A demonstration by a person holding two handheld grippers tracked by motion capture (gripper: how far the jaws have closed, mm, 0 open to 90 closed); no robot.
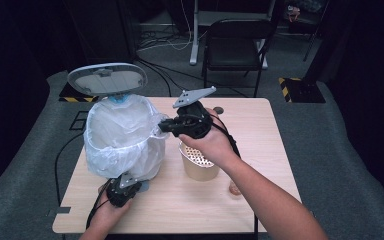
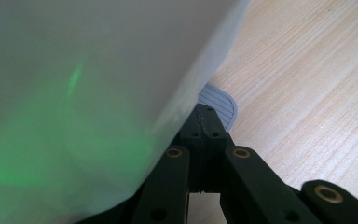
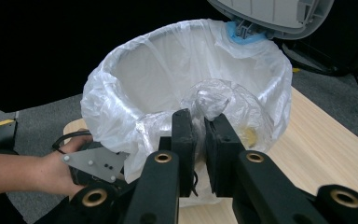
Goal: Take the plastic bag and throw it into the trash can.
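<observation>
A pedal bin lined with a white plastic bag point(image 1: 122, 135) stands on the left of the table, its grey lid point(image 1: 107, 79) raised. My left gripper point(image 1: 125, 187) sits low at the bin's front, jaws shut, its tips point(image 2: 207, 116) resting on the grey ribbed pedal point(image 2: 221, 100). My right gripper point(image 1: 166, 126) is at the bin's right rim, shut on a small knotted clear bag point(image 3: 223, 102) with something yellowish inside. In the right gripper view that bag hangs in front of the bin's open mouth point(image 3: 168, 60).
A beige perforated cup point(image 1: 198, 164) stands on the wooden table point(image 1: 265, 130) just under my right hand. A small brown object point(image 1: 234, 189) lies to the cup's right and a small round object point(image 1: 218, 110) near the far edge. A black chair point(image 1: 235, 42) stands beyond the table.
</observation>
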